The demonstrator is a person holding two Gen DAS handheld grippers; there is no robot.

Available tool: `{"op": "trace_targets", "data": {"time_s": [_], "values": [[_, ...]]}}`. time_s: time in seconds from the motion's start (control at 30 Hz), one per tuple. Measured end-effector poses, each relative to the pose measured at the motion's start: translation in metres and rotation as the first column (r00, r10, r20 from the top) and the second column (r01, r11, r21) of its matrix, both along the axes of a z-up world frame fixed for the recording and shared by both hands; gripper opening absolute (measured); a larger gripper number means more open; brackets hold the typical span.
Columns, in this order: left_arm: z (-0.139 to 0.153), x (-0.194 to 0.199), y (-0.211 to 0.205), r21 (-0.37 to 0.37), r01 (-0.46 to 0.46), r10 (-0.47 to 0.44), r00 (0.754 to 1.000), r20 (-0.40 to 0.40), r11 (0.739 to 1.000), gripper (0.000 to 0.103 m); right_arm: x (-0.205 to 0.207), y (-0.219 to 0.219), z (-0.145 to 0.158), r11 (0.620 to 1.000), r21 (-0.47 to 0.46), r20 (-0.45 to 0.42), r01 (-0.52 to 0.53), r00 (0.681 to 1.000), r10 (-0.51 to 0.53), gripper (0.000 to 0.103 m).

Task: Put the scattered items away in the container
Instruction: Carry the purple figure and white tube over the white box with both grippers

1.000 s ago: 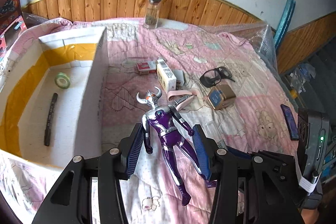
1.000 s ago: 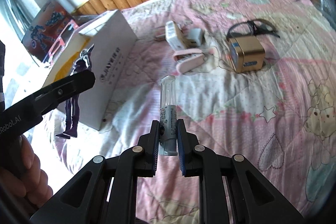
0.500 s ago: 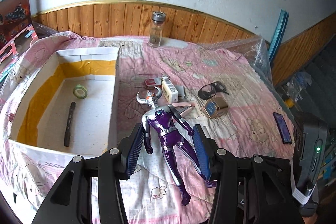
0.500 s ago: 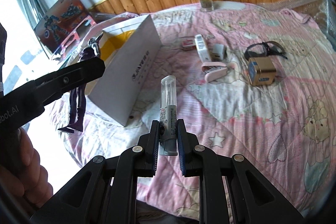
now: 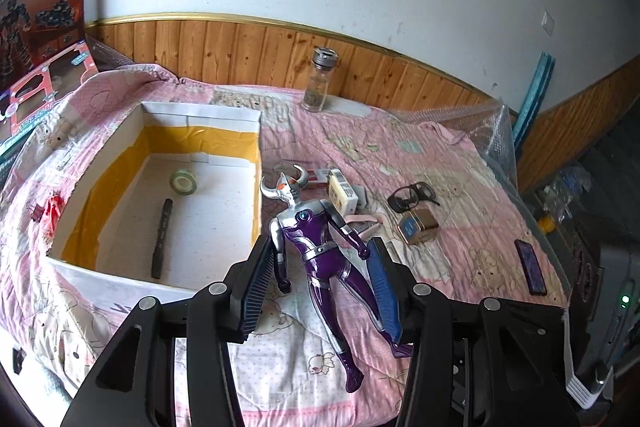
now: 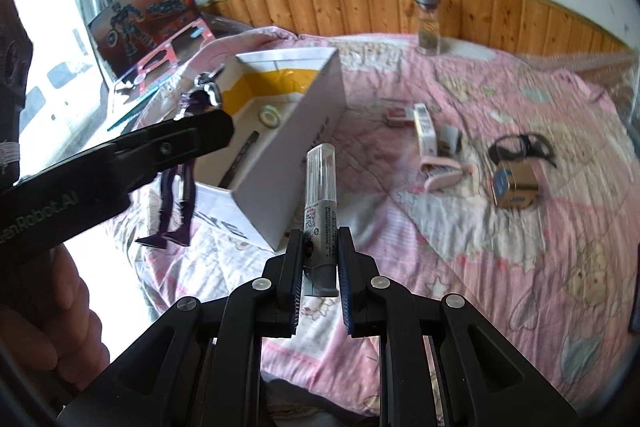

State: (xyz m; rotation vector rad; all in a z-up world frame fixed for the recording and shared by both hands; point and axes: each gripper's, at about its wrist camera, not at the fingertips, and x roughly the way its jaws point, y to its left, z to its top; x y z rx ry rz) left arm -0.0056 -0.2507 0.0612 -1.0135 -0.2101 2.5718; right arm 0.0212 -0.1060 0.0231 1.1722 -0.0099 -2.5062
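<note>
pink quilted bed (image 5: 460,163), box (image 5: 256,119), glasses (image 5: 412,193)

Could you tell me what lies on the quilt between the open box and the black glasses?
In the right wrist view, between the box and the glasses lie a red packet, a white carton, a grey adapter and a pink stapler.

Count: one box (image 5: 256,163), one figure (image 5: 320,247), one tube (image 6: 320,203), one bottle (image 5: 320,83), one pen (image 5: 162,239), one tape roll (image 5: 184,182), one pair of glasses (image 5: 414,195).
</note>
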Motion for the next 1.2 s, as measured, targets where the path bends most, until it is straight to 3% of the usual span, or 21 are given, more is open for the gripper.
{"op": "trace_targets", "data": {"time_s": [0.53,1.2], "values": [[0.011,-0.001,-0.045,0.044,-0.083,0.084,0.996,-0.016,0.996,0.049,-0.007,-0.051,0.030,0.995,0.059,-0.069,-0.085,0.994,0.089,0.016],[0.009,-0.015,-0.098,0.076,-0.193,0.195,0.981,-0.010,0.978,0.049,-0.035,-0.117,0.044,0.976,0.072,-0.074,-0.206,0.975,0.211,0.017]]}}
